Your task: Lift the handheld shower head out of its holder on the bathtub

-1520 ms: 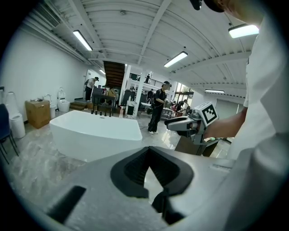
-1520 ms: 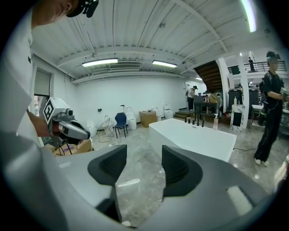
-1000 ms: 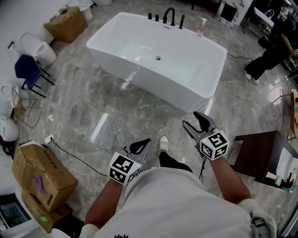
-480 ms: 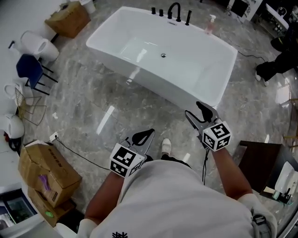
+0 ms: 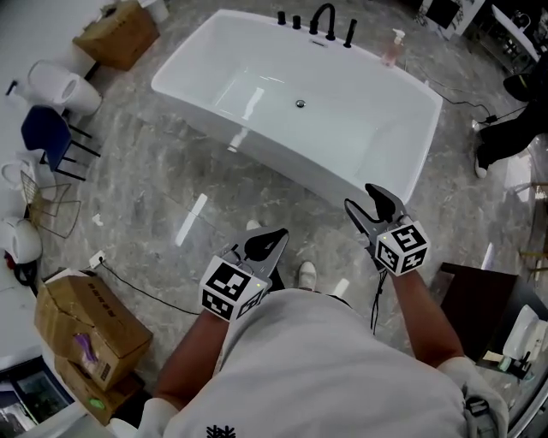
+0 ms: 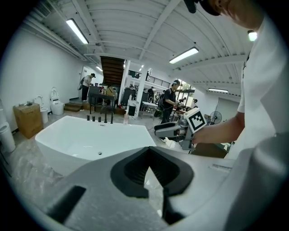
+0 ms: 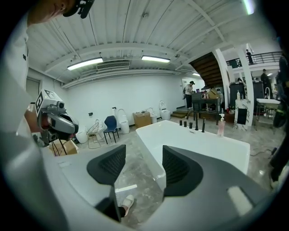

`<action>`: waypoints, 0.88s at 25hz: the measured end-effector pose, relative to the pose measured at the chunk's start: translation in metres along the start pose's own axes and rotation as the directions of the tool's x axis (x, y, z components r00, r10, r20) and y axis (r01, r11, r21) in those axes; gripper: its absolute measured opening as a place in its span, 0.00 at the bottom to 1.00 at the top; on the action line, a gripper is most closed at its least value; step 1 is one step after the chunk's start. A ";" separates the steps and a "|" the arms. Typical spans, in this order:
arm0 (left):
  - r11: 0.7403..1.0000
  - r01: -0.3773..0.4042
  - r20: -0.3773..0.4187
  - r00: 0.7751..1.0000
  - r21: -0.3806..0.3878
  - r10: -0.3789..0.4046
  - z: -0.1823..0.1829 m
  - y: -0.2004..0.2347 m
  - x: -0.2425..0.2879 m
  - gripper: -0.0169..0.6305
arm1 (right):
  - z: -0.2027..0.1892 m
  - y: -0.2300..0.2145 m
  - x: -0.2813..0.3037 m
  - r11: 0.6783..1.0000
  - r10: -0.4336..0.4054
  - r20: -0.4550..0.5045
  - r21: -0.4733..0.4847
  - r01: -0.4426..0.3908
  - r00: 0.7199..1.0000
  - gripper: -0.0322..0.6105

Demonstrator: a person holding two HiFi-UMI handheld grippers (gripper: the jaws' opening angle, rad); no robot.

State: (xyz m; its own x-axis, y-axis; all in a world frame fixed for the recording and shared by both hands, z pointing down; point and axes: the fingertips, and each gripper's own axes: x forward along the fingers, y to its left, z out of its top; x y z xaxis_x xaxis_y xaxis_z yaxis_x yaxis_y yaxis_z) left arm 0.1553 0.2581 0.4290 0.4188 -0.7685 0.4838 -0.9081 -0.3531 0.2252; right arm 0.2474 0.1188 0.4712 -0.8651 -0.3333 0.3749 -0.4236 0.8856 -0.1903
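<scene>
1. Head view: both forearms reached forward from the person's white-shirted body, the hands low over the marble floor. The left hand-held gripper pointed toward 1 o'clock, the right hand-held gripper toward 11 o'clock. Both were short of the white bathtub at 12 o'clock. The handheld shower head stood upright in its holder on the tub's far rim, just beside the black faucet and well apart from both grippers. A pink pump bottle stood at the rim's 1 o'clock corner. Cardboard boxes lay at 8 o'clock and a blue chair at 10 o'clock.
2. Left gripper view: the left hand-held gripper had its pads pressed together at the tips, holding nothing.
3. Right gripper view: the right hand-held gripper had its jaws spread apart and empty, with the tub's near corner showing beyond the gap.
</scene>
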 end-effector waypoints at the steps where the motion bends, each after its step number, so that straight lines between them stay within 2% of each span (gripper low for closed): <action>1: 1.000 0.010 0.006 1.000 0.002 -0.010 0.004 0.011 0.002 0.04 | 0.004 -0.001 0.009 1.000 -0.009 -0.002 -0.003 0.009 1.000 0.46; 6: 0.998 0.062 0.009 0.998 -0.009 -0.062 0.024 0.073 0.010 0.04 | 0.027 -0.010 0.051 0.998 -0.070 -0.020 -0.007 0.070 0.997 0.46; 12: 0.991 0.122 0.006 0.992 0.049 -0.122 0.055 0.148 0.001 0.04 | 0.056 -0.022 0.110 0.988 -0.151 -0.034 -0.002 0.151 0.988 0.46; 17: 0.987 0.141 -0.017 0.990 0.076 -0.140 0.064 0.211 -0.007 0.04 | 0.077 -0.037 0.168 0.979 -0.203 -0.030 0.000 0.203 0.979 0.46; 22: 0.988 0.140 -0.015 0.990 0.070 -0.139 0.076 0.256 0.001 0.04 | 0.094 -0.067 0.210 0.970 -0.245 -0.022 0.010 0.245 0.969 0.46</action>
State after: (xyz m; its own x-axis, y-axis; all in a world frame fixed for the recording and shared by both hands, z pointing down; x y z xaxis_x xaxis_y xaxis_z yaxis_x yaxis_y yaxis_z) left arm -0.0771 0.1265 0.4232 0.5413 -0.7036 0.4603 -0.8383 -0.4939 0.2308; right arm 0.0695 -0.0411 0.4774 -0.7290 -0.5324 0.4302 -0.6253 0.7737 -0.1020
